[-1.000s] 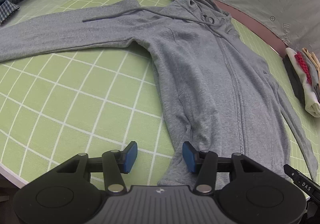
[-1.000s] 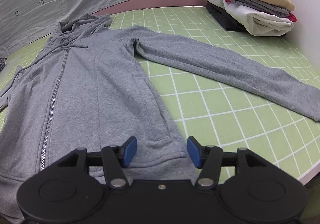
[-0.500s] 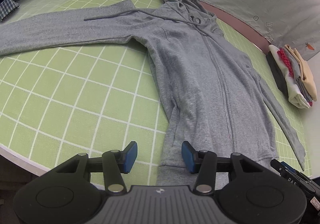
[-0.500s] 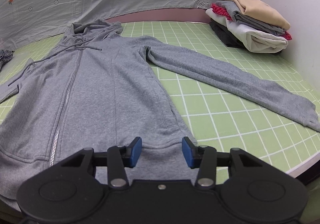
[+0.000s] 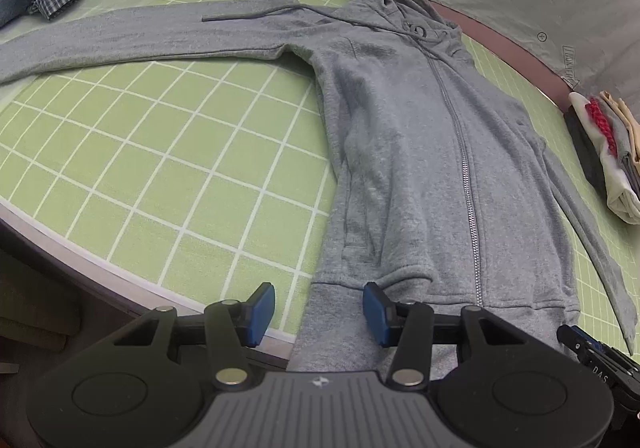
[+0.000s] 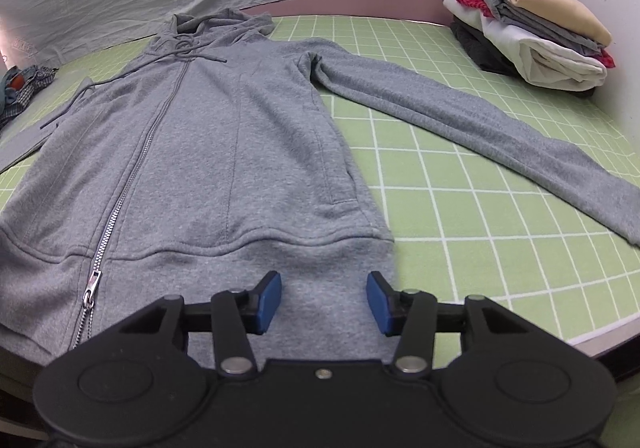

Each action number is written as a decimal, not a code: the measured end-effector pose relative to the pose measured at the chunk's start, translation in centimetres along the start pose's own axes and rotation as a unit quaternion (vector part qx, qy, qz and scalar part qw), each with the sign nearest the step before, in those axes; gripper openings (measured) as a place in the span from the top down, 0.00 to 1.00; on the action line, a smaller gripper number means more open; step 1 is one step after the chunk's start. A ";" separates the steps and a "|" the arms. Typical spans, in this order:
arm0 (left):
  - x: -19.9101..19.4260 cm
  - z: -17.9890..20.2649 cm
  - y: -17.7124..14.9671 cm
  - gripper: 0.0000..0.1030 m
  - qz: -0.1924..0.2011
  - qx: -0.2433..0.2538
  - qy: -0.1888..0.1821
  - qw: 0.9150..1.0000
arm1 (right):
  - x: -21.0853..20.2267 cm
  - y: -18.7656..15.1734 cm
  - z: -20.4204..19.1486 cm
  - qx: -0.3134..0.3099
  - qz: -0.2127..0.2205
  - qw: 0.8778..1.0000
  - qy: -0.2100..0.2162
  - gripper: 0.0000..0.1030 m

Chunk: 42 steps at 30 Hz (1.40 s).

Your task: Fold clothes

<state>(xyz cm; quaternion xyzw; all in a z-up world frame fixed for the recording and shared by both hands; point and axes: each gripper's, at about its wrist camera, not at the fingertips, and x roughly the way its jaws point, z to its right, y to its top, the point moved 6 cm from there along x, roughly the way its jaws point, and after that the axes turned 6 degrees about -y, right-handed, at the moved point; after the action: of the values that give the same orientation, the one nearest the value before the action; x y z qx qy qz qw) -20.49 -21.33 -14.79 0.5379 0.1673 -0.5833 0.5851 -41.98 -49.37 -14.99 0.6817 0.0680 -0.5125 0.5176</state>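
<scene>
My left hand-held gripper (image 5: 319,312) and right hand-held gripper (image 6: 324,302) both hang with fingers apart over the ribbed hem of the grey zip-up cotton hoodie (image 6: 224,152), which lies flat, zipped, sleeves spread on the green gridded counter (image 6: 480,248). I judge it soft, limp and fairly light; the thick hem corners look the best hold. The hem overhangs the counter's near edge. Bare counter lies beside it; beyond its right sleeve, a folded clothes stack (image 6: 532,28).

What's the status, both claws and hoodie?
Left claw open, right claw open, both at hem. Grey zip hoodie flat, sleeves out. Nothing blocking.
</scene>
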 end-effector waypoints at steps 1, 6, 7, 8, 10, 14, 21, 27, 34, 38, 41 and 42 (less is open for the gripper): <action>0.0 0.1 0.0 0.52 0.001 0.000 0.003 1.000 | 0.0 0.1 0.1 -0.004 0.000 1.000 0.007 0.78; 0.2 0.3 0.1 0.52 0.004 0.009 0.018 1.000 | -0.5 0.2 0.4 -0.018 0.008 0.999 0.025 0.98; 0.2 0.3 0.0 0.52 0.004 0.011 0.021 1.000 | -0.7 0.3 0.4 -0.023 0.012 0.999 0.024 0.99; 0.2 0.4 0.0 0.52 0.004 0.013 0.024 1.000 | -0.9 0.3 0.4 -0.028 0.015 0.999 0.023 0.99; 0.2 0.4 -0.1 0.52 0.003 0.017 0.030 0.999 | -2.1 1.0 0.8 -0.022 0.032 0.999 0.021 1.00; 0.5 0.3 -0.2 0.52 -0.001 0.019 0.035 0.999 | -5.3 3.3 2.3 -0.002 0.079 0.997 0.012 1.00; 0.6 0.8 -0.4 0.52 -0.001 0.009 0.012 1.000 | -3.1 2.8 3.7 0.011 0.057 0.998 -0.017 1.00; 0.9 1.3 -0.7 0.54 -0.006 0.015 0.004 1.000 | -1.0 1.7 3.3 -0.015 0.029 0.999 -0.027 0.99; 0.7 1.3 -0.8 0.98 -0.002 0.016 0.032 0.999 | -0.3 1.4 3.1 -0.009 0.018 1.000 -0.017 0.99; -1.0 -0.2 -0.1 0.98 0.021 0.016 0.081 0.996 | -0.5 1.4 3.0 -0.005 0.014 1.000 -0.012 0.99; -2.4 -2.1 0.9 0.98 0.043 0.025 0.122 0.991 | -0.8 1.1 2.5 -0.003 0.006 1.000 0.003 0.99; -2.7 -2.8 1.2 0.98 0.049 0.022 0.133 0.990 | -1.0 0.9 2.2 -0.003 0.002 1.000 0.011 0.99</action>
<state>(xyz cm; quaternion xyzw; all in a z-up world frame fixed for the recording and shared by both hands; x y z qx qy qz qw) -18.99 -17.95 -13.08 0.6311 0.2046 -0.4809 0.5733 -43.21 -51.06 -13.51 0.6858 0.0737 -0.5037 0.5201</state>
